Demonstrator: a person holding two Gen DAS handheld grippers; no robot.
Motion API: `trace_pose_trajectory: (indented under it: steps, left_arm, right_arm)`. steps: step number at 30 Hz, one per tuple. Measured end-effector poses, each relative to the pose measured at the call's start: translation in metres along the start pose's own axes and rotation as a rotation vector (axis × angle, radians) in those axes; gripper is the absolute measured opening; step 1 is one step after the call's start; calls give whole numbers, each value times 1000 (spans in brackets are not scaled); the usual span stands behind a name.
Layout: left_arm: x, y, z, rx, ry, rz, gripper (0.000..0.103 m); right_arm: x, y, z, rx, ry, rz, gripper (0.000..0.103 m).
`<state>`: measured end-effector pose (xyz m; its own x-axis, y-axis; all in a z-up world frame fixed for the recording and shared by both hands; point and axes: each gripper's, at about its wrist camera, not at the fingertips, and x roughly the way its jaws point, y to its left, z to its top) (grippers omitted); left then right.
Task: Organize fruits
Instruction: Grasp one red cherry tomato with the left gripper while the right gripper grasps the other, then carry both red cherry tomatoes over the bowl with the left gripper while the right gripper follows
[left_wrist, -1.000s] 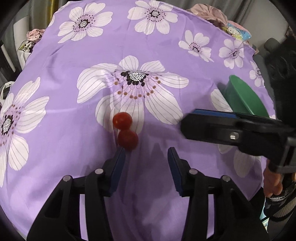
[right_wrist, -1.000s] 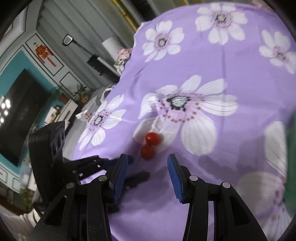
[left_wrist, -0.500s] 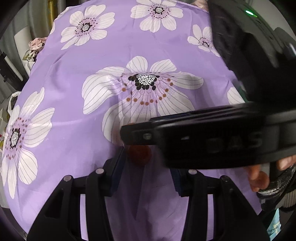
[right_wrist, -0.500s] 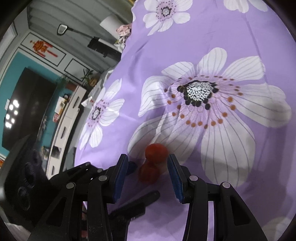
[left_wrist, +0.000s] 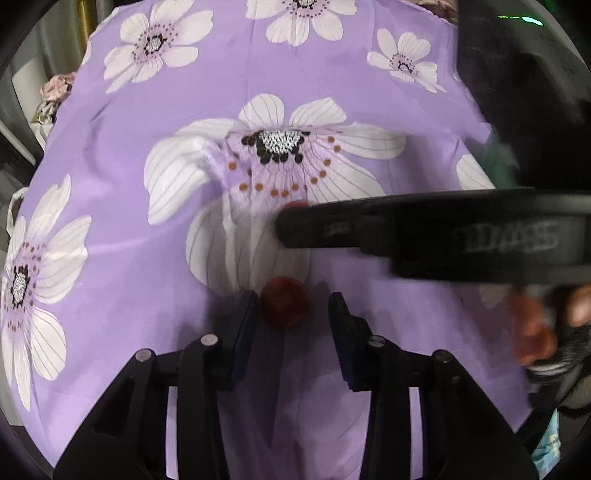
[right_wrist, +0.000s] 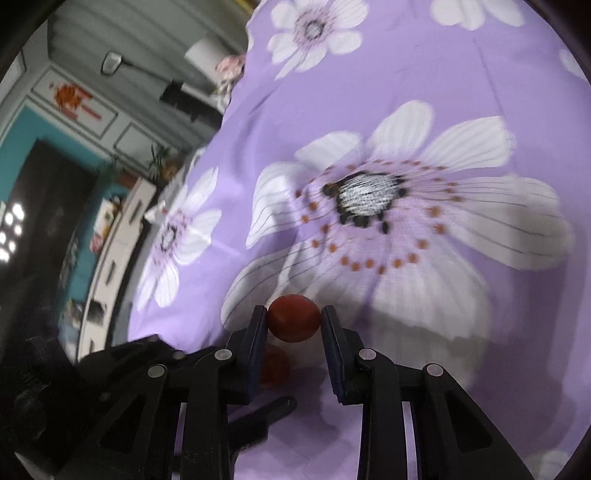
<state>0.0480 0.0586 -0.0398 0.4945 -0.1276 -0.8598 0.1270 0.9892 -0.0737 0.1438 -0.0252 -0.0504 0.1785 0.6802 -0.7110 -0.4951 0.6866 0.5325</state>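
Note:
Two small red cherry tomatoes lie on a purple flowered cloth (left_wrist: 110, 206). In the right wrist view my right gripper (right_wrist: 294, 321) is shut on the far tomato (right_wrist: 294, 322), its pads touching both sides. The near tomato (right_wrist: 274, 365) sits just below, by the left finger. In the left wrist view my left gripper (left_wrist: 291, 314) is open, with the near tomato (left_wrist: 285, 302) between its fingertips, close to the left pad. The right gripper's finger (left_wrist: 424, 227) crosses that view and hides most of the far tomato (left_wrist: 295, 205).
A green bowl (left_wrist: 496, 166) shows blurred at the right of the left wrist view, mostly behind the right gripper's body. The cloth edge drops off at the left (right_wrist: 177, 206), with furniture and a dark screen beyond.
My right gripper has moved in over the tomatoes and shut on the far one. My left gripper has edged forward so the near tomato now sits between its fingertips.

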Motion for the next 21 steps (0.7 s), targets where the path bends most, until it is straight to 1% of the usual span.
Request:
trace_pose_trajectory:
  steps: [2,3,5,8,11,21]
  left_arm:
    - [1,0,2,-7,-1,10,34]
    - [3,3,2,-23,4,1,28]
    - [5,4,4,-37,-2,-9,28]
    - [7,3,6,-41,-4,2,27]
    - [2,-3,7,-43,-5,-10,27]
    - [-26,-56,4,80,-64,-30,27]
  right_arm:
    - [-15,-3,-5,18,-37,5,31]
    - [-23,-5,-9,26,-56,8,31]
    - [-36,-7,-16,34,-83,7,31]
    - [-53,-8,-28,43,-119,10,31]
    - [-71,-11,-42,53,-161,5,31]
    - [-126,-23,-81,122,-306,-29,31]
